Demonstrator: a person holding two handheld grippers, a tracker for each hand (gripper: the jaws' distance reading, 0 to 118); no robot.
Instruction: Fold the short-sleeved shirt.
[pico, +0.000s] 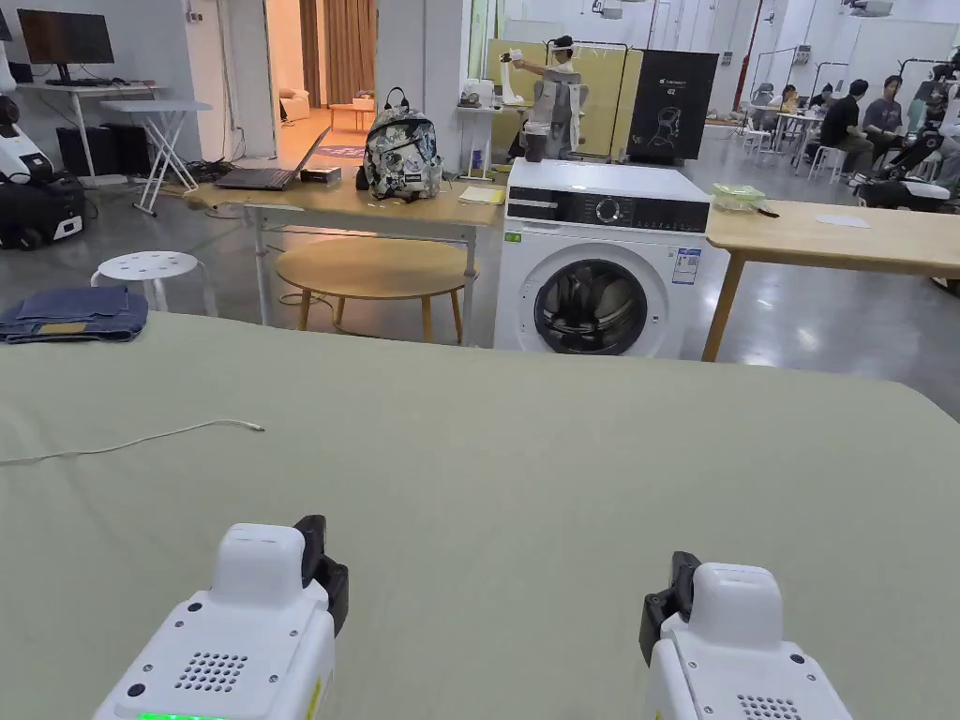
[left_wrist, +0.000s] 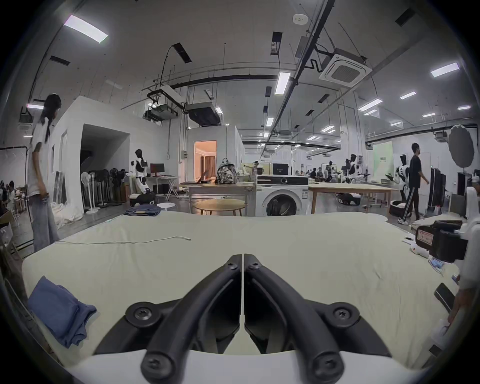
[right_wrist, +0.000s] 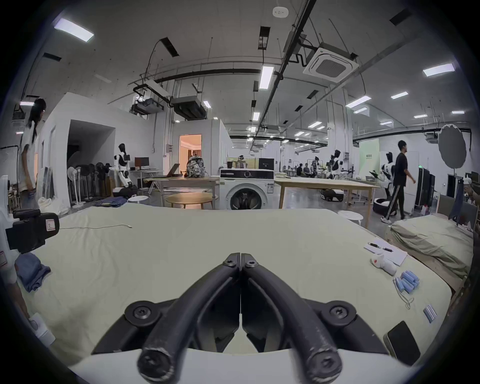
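A crumpled blue garment (left_wrist: 59, 317) lies on the pale green table cover (left_wrist: 285, 246) near its left edge; the right gripper view has it at the far left (right_wrist: 31, 272). My left gripper (left_wrist: 242, 256) hovers over the bare cover with its jaws pressed together and nothing between them. My right gripper (right_wrist: 240, 256) is likewise shut on nothing, to the right of the left one. In the head view both sit low at the near edge, left gripper (pico: 317, 553) and right gripper (pico: 670, 595), a good way apart. The garment is left of the left gripper, untouched.
A folded blue pile (pico: 73, 314) rests on the far left corner. A thin white cable (pico: 141, 439) crosses the left side. At the right edge lie a notepad with pen (right_wrist: 384, 250), blue rolls (right_wrist: 407, 282) and a phone (right_wrist: 402, 343). A washing machine (pico: 600, 258) stands beyond.
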